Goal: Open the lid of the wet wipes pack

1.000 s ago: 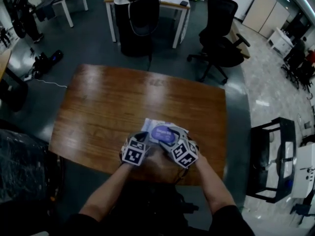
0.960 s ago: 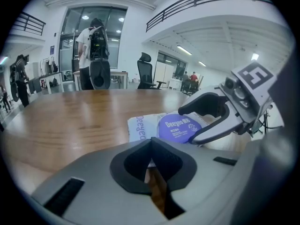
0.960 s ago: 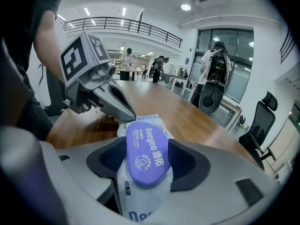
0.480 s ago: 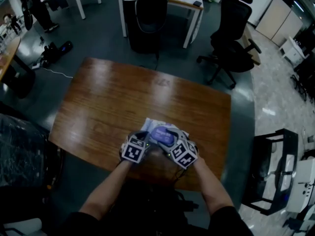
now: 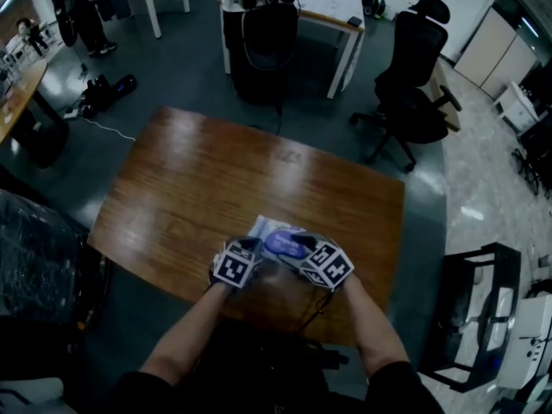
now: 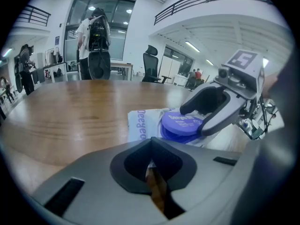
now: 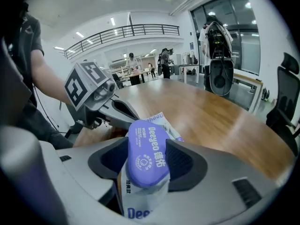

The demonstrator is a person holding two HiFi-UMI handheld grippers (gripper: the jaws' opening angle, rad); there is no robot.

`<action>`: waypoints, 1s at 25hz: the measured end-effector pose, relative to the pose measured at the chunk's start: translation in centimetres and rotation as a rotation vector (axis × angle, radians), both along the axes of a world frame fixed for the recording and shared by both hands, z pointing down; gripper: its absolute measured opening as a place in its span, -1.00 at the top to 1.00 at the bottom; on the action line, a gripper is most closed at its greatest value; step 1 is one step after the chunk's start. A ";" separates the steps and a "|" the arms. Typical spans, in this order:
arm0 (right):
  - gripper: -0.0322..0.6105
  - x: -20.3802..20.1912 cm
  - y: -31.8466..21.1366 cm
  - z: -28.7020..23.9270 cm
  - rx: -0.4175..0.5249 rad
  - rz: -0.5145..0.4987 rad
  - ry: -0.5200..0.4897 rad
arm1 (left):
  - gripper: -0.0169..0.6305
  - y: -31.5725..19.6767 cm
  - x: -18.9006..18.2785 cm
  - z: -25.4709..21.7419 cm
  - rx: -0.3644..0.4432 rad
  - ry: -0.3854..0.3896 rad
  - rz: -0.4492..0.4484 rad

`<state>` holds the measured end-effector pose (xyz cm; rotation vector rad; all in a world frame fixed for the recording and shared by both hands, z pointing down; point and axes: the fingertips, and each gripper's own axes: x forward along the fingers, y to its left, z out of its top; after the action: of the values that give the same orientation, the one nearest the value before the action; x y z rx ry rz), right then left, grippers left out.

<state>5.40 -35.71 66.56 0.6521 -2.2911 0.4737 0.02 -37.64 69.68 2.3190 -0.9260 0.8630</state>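
Note:
The wet wipes pack (image 5: 264, 228) lies flat near the front edge of the wooden table (image 5: 190, 179); its white wrapper carries an oval purple lid (image 5: 280, 243). In the right gripper view the lid (image 7: 146, 153) fills the gap of my right gripper (image 7: 146, 142), whose jaws have just been closing and touch its two sides. From the left gripper view, one right finger lies over the lid (image 6: 183, 123) and the other under its rim. My left gripper (image 6: 150, 142) is shut at the pack's near-left edge (image 6: 140, 128), with a sliver of white wrapper in its slit.
A black office chair (image 5: 414, 76) and a white desk (image 5: 323, 7) with another chair stand beyond the table's far side. A dark covered bulk (image 5: 34, 257) sits on the floor at the left. People stand by desks in the background.
The right gripper has rolled a little around the lid, so its marker cube shows a different face, and its jaws stand closer to the lid. The left gripper and the pack stay put.

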 end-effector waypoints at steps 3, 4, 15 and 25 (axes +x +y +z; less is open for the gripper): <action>0.14 0.1 0.1 -0.6 -0.001 -0.016 -0.012 | 0.96 -0.1 0.1 0.0 0.000 0.001 -0.001; 0.19 0.0 0.3 -0.9 0.013 -0.025 -0.013 | 0.96 -0.1 0.1 0.1 -0.001 0.003 -0.002; 0.70 1.5 -2.0 -5.7 0.226 0.051 -0.024 | 0.97 -0.2 -0.2 -0.1 -0.014 0.040 0.007; 0.68 3.6 -6.4 -5.9 0.341 0.172 -0.002 | 0.96 0.1 -1.1 0.9 -0.051 0.034 -0.032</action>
<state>9.02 -42.14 60.68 1.0213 -2.3490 0.1601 -1.06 -37.57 70.62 2.2624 -0.9135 0.8230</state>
